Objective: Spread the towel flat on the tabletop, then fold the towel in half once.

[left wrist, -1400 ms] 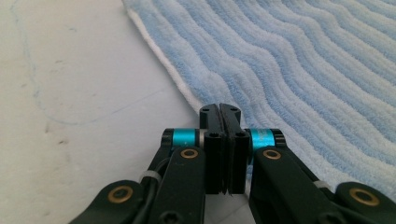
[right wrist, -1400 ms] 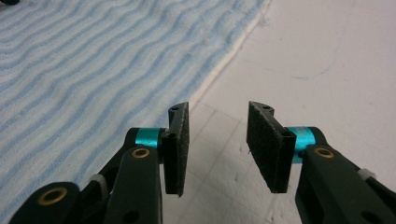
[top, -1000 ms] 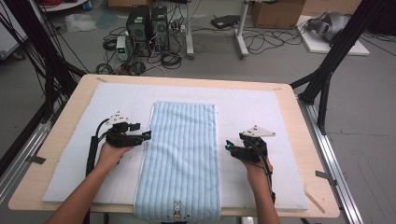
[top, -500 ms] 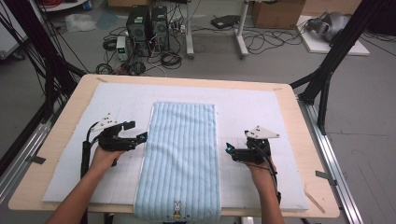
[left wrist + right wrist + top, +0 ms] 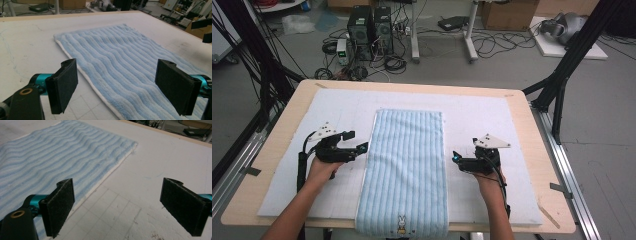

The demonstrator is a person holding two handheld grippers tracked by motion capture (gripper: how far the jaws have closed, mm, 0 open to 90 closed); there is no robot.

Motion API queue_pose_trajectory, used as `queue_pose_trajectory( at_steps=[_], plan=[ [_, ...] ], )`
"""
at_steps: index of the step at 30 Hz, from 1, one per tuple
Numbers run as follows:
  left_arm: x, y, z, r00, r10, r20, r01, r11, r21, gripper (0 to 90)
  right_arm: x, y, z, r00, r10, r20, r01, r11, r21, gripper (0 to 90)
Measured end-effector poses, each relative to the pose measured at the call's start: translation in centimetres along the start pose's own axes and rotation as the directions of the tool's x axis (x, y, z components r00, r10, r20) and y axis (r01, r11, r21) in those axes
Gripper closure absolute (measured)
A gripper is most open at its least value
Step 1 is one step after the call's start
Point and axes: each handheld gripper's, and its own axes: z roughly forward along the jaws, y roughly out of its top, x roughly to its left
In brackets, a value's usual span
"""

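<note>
A light blue ribbed towel lies flat and lengthwise down the middle of the worktop, on a white padded mat that covers most of the surface. The towel's near end hangs just over the front edge of the worktop, where a small rabbit motif shows. The left gripper sits just beside the towel's left long edge, pointing toward it, with the person's left hand behind it. Its jaws have just been opening and now stand wide; in the left gripper view the towel's white-trimmed edge runs on the mat between them, and neither pad presses on it. The right gripper sits just beside the towel's right long edge, also pointing inward, carried by the right hand. Its jaws have likewise just been opening and stand wide apart; in the right gripper view the towel's edge passes close by the left pad, while bare gridded mat lies between the jaws. Nothing is gripped by either gripper. Cables and computer cases stand on the floor beyond the worktop.
</note>
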Motion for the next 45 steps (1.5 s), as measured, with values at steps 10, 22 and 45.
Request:
queue_pose_trajectory(
  at_steps=[10,22,45],
  plan=[
    [0.8,0.0,-0.3,0.9980,-0.052,-0.035,0.052,0.9987,-0.006,18.5,-0.1,0.0,0.4,0.9997,0.025,-0.005,-0.025,1.000,0.002,11.7],
    [0.7,-0.5,0.5,0.9972,-0.047,-0.057,0.051,0.9966,0.065,18.4,-0.5,-0.3,0.9,0.9992,0.040,-0.011,-0.039,0.999,0.036,11.7],
    [3.0,2.8,8.7,0.9764,-0.040,-0.212,0.091,0.9672,0.237,30.9,-0.2,-0.5,1.3,0.9971,0.071,-0.027,-0.070,0.997,0.039,11.7]
  ],
)
